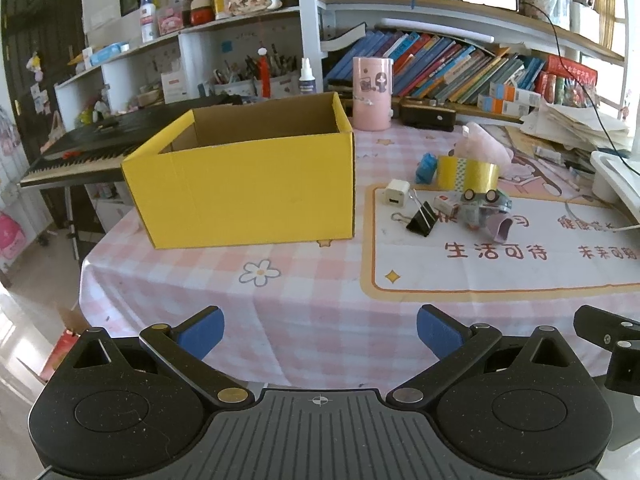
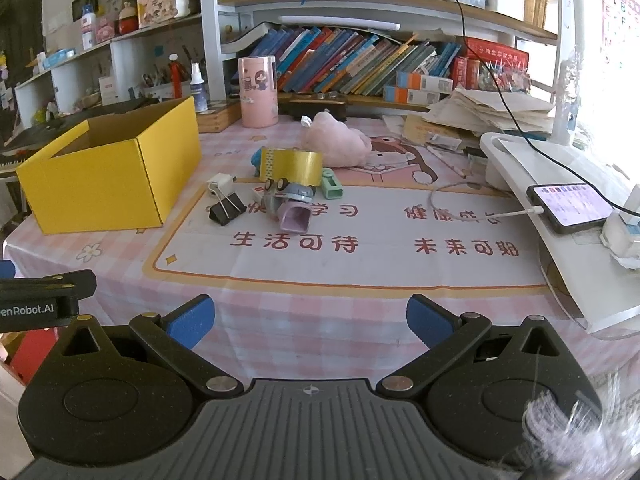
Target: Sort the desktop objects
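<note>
An open yellow cardboard box stands on the pink checked tablecloth. To its right lies a cluster: a black binder clip, a white charger cube, a yellow tape roll, a toy car, a green item and a pink plush. My left gripper is open and empty at the table's near edge. My right gripper is open and empty, also at the near edge.
A pink cup stands behind the box. A white stand with a charging phone is on the right. Book-filled shelves line the back. A keyboard piano sits left of the table.
</note>
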`<state>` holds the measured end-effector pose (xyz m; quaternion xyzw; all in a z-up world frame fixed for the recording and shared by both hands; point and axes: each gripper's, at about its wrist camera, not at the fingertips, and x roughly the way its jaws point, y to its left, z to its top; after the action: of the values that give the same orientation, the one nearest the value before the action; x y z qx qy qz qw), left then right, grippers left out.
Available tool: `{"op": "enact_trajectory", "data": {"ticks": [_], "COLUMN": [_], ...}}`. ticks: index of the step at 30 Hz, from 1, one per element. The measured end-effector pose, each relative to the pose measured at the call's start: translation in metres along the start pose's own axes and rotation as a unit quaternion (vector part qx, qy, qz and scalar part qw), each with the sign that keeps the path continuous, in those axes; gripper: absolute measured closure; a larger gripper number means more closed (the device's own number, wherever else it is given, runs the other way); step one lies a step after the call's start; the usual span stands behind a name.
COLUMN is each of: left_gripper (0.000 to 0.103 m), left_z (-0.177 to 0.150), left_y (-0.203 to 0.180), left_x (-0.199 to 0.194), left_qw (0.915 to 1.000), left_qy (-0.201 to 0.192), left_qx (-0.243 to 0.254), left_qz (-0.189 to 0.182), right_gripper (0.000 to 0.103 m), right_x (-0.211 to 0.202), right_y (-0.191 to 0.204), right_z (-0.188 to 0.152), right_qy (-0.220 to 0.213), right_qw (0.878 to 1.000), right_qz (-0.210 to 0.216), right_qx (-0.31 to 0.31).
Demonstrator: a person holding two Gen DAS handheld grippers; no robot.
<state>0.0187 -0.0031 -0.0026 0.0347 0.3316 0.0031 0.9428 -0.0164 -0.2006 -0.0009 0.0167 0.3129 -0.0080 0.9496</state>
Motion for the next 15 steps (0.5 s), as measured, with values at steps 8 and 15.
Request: {"op": "enact_trajectory", "data": {"ticks": [8,15], "left_gripper": [0.000,0.000], "left_z": [0.0015,0.0024], "left_y": [0.0002,0.0009], "left_x": [0.0008,0.0028], "left_qw": [1.0000,1.0000], "left_qy": [-0.003,-0.002], "left_qx": [0.001,0.001], "left_qz": [0.001,0.002], "right_gripper": [0.000,0.000], "right_x": [0.0009,0.0049], "right_y": [0.0010,0.0040], "right_z": [0.0008,0.0028], "right_qy": [0.001,0.008], "right_qw": [1.000,1.000], "right_qz": [-0.002,0.000], "right_qx": [-0.002,-0.004]}}
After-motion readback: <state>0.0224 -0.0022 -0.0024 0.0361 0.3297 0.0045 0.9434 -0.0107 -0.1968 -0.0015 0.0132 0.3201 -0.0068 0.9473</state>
